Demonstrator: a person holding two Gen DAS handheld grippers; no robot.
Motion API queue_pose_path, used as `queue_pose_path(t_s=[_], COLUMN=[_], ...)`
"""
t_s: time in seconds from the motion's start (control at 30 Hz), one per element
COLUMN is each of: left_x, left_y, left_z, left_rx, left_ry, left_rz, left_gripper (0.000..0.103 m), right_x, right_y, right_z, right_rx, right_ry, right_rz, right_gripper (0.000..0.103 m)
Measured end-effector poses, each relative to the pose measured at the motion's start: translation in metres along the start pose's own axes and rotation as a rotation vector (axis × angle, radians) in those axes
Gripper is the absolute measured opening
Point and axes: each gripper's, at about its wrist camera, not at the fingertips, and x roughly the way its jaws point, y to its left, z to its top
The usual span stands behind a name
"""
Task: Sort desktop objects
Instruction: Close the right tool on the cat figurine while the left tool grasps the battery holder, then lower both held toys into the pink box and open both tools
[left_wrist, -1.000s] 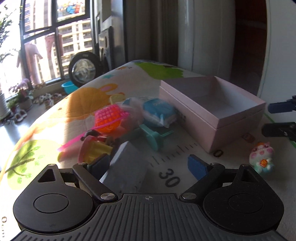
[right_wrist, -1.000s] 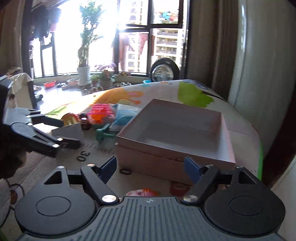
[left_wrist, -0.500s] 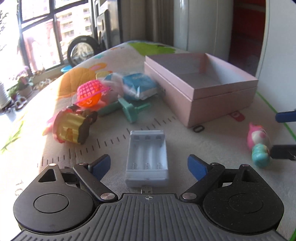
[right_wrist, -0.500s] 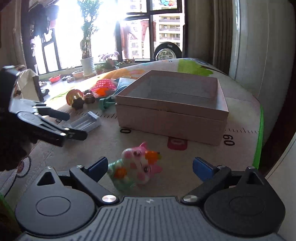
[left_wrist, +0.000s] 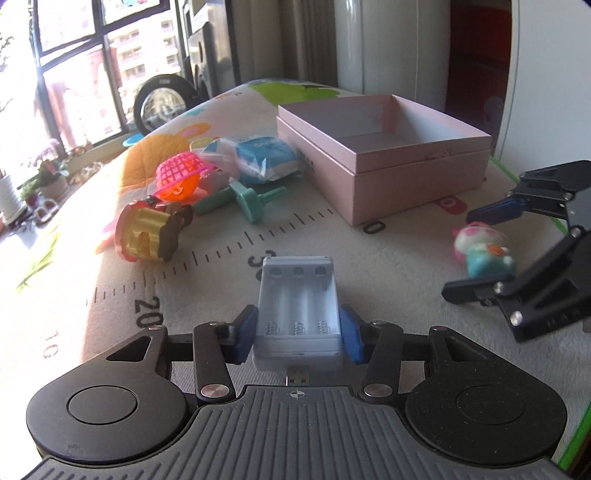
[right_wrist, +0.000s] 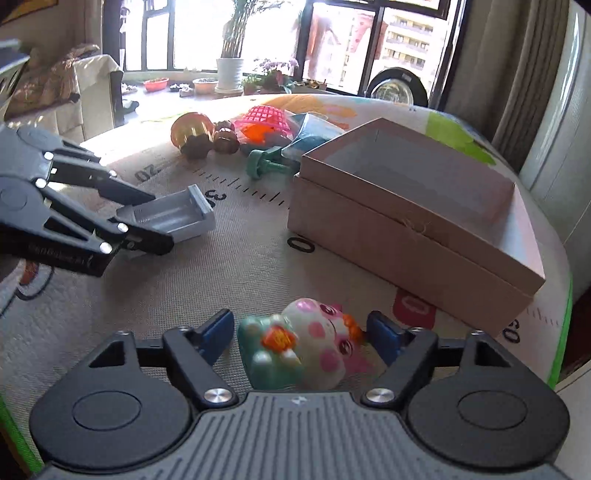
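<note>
An open pink cardboard box (left_wrist: 384, 155) was set mid-mat, probably as the sorting bin. In front of it, the grey plastic three-slot battery holder (left_wrist: 299, 314) was pinched at its long sides by the closing left gripper (left_wrist: 298, 334). Right of that holder, the pastel ceramic lucky-cat figurine (right_wrist: 303, 343) was bracketed by the closing right gripper (right_wrist: 301, 334), seemingly not yet clamped.

Battery holder (left_wrist: 297, 312), centre of the left wrist view: pale grey matt plastic, with small bright metal springs at its near end. Pig figurine (right_wrist: 303, 347), lower centre of the right wrist view: glossy, smooth, glazed-looking finish, on a woven, rough-textured cloth mat (right_wrist: 236, 280). Pink box (left_wrist: 384, 162), upper right of the left wrist view: matt card or paperboard.
</note>
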Motion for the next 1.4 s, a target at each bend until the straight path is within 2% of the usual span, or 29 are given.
queue_pose_path(t_s=[0.03,0.07,0.17,0.33,0.43,0.5,0.53,0.57,0.6,0.67,0.73,0.87,0.9,0.97,1.07,1.1,1.17,1.27,1.33,1.4], left_x=[-0.008,-0.014,-0.035,-0.050,-0.030,-0.007,0.004,0.011,0.016,0.016,0.013,0.013,0.013,0.012,0.008,0.007,0.004,0.006,0.007,0.008], left_y=[-0.002,-0.003,-0.011,-0.032,-0.044,-0.049,-0.048,-0.045,-0.039,-0.026,-0.016,0.008,0.015,0.027,0.041,0.046,0.053,0.063,0.070,0.072], left_z=[-0.001,-0.001,0.012,0.074,0.118,0.141,0.149,0.152,0.150,0.134,0.110,0.066,0.057,0.043,0.026,0.023,0.021,0.024,0.026,0.024], left_rx=[0.007,0.011,0.037,0.134,0.155,0.146,0.126,0.099,0.063,0.029,0.027,-0.017,-0.036,-0.071,-0.122,-0.134,-0.149,-0.166,-0.184,-0.203], left_ry=[-0.010,-0.019,-0.067,-0.232,-0.325,-0.354,-0.336,-0.316,-0.291,-0.269,-0.242,-0.158,-0.144,-0.122,-0.103,-0.102,-0.104,-0.112,-0.110,-0.101], left_rz=[-0.006,-0.013,-0.042,-0.095,-0.082,-0.073,-0.073,-0.075,-0.084,-0.092,-0.060,-0.022,-0.012,0.006,0.014,0.022,0.065,0.111,0.116,0.105], left_gripper=[0.053,0.053,0.053,0.053,0.053,0.056,0.063,0.070,0.073,0.090,0.095,0.095,0.095,0.096,0.097,0.097,0.100,0.100,0.100,0.101], right_x=[-0.003,-0.008,-0.039,-0.096,-0.096,-0.082,-0.071,-0.062,-0.051,-0.031,-0.012,0.021,0.025,0.029,0.032,0.029,0.018,0.016,0.041,0.079], right_y=[-0.003,-0.005,-0.014,-0.058,-0.087,-0.105,-0.113,-0.119,-0.126,-0.135,-0.145,-0.153,-0.151,-0.142,-0.133,-0.129,-0.116,-0.096,-0.084,-0.074], right_z=[0.000,-0.001,-0.003,0.029,0.058,0.076,0.083,0.088,0.090,0.090,0.083,0.069,0.068,0.071,0.078,0.082,0.101,0.147,0.185,0.214], right_rx=[0.019,0.032,0.083,0.203,0.255,0.298,0.315,0.326,0.338,0.336,0.369,0.450,0.456,0.421,0.352,0.334,0.283,0.286,0.329,0.366], right_ry=[0.012,0.005,-0.043,-0.234,-0.283,-0.294,-0.285,-0.273,-0.268,-0.234,-0.191,-0.114,-0.109,-0.106,-0.073,-0.073,-0.131,-0.165,-0.103,-0.022], right_rz=[0.014,0.014,0.015,-0.072,-0.135,-0.144,-0.138,-0.143,-0.174,-0.236,-0.256,-0.205,-0.199,-0.216,-0.149,-0.173,-0.237,-0.131,0.012,0.099], right_gripper=[0.068,0.060,0.058,0.058,0.058,0.062,0.065,0.077,0.080,0.080,0.080,0.079,0.083,0.084,0.084,0.083,0.083,0.084,0.088,0.088])
